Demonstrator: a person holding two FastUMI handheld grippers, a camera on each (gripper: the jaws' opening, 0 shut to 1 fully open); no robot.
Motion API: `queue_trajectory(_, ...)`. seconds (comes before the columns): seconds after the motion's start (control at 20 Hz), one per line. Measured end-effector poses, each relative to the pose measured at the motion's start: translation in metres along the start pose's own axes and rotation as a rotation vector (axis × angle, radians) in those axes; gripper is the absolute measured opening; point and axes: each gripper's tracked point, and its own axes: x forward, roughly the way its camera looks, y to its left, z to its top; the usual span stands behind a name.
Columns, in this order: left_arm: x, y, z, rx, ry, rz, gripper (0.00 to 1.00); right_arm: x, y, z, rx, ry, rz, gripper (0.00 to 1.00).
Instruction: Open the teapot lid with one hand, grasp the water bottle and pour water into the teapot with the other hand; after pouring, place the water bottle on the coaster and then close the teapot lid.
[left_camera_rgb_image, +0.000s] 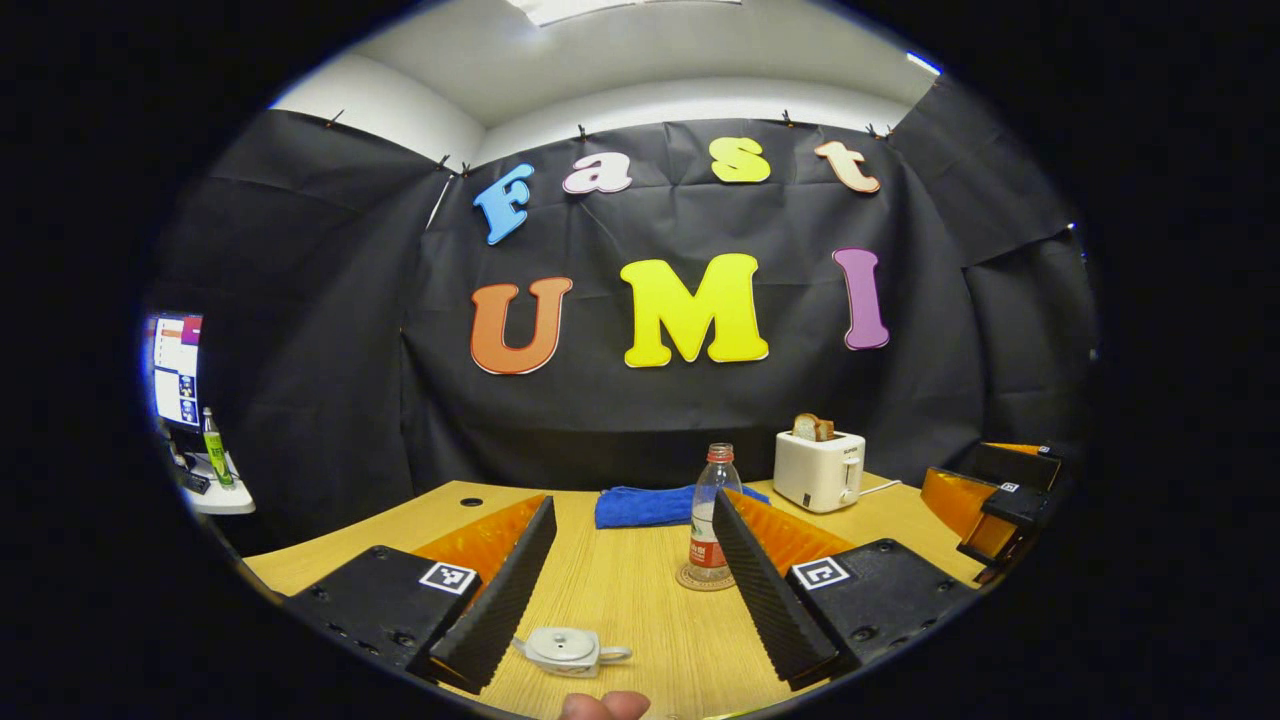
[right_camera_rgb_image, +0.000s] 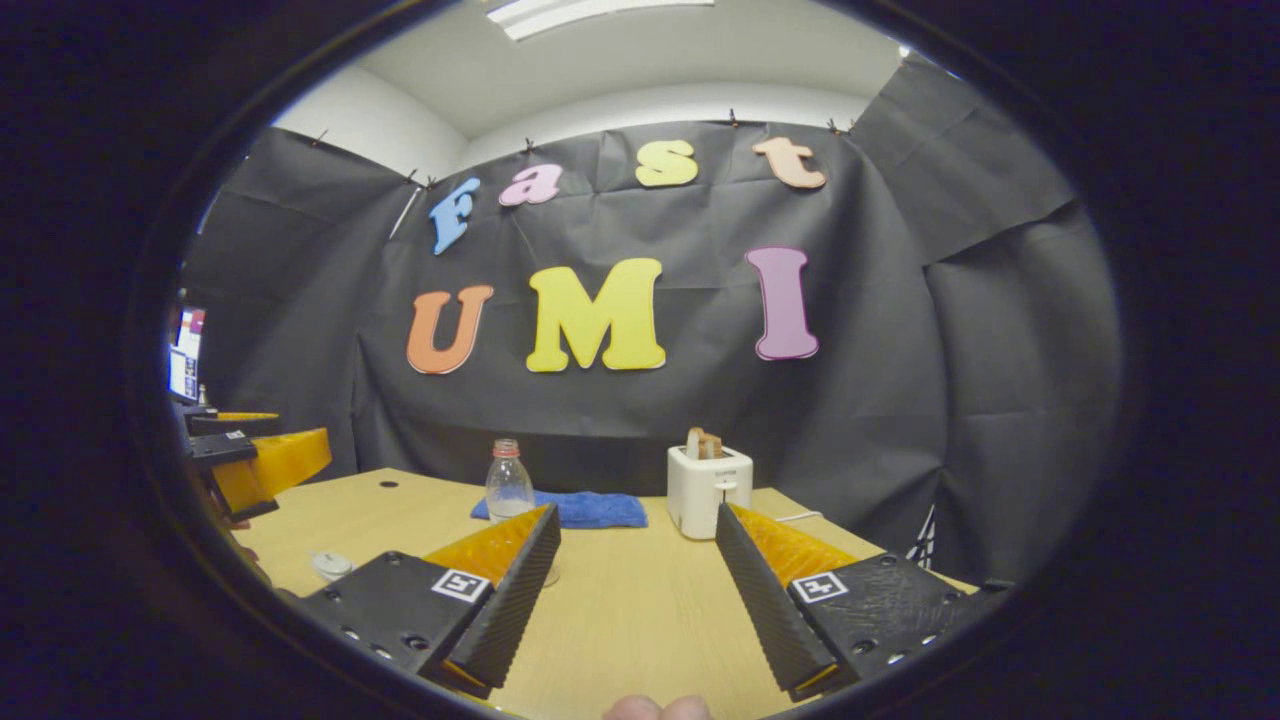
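Bottle (left_camera_rgb_image: 712, 520) first: it's a clear plastic water bottle with a reddish cap and label, standing upright on a round coaster (left_camera_rgb_image: 704, 580) out on the wooden tabletop (left_camera_rgb_image: 640, 600). In the left gripper view it sits just behind the inner edge of that tool's right-hand finger, which hides part of it. The left tool (left_camera_rgb_image: 640, 590) is released, fingers spread wide with nothing between them but bare wood.

Low down between those fingers, near the bottom edge, there's the teapot (left_camera_rgb_image: 570, 650), a small pale thing seen from above with its lid on and a handle sticking out to the right. A fingertip (left_camera_rgb_image: 605, 705) of the person pokes in at the very bottom.

Behind the bottle lies a folded blue cloth (left_camera_rgb_image: 650, 505), and to the right of it a white toaster (left_camera_rgb_image: 820, 468) with bread slices poking out the top, cord trailing off. Far left there's a monitor (left_camera_rgb_image: 178, 368) and a green bottle (left_camera_rgb_image: 215, 450) on a side shelf.

Right tool (right_camera_rgb_image: 635, 595) is also released, gaping wide, gripping nothing. From the right gripper view the water bottle is partly behind the left-hand finger, the toaster just beyond the right-hand one, and the teapot peeks out small at far left on the tabletop.
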Motion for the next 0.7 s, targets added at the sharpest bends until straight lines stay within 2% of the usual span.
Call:
queue_trajectory(0.3,-0.005,-0.009,0.006,0.006,-0.02,-0.04,0.98,-0.007,0.015,0.002,-0.032,-0.016,0.023,0.94)
queue_trajectory(0.7,0.0,0.006,0.001,-0.002,-0.003,-0.014,0.99,0.001,0.022,0.005,-0.052,-0.024,0.004,0.94)
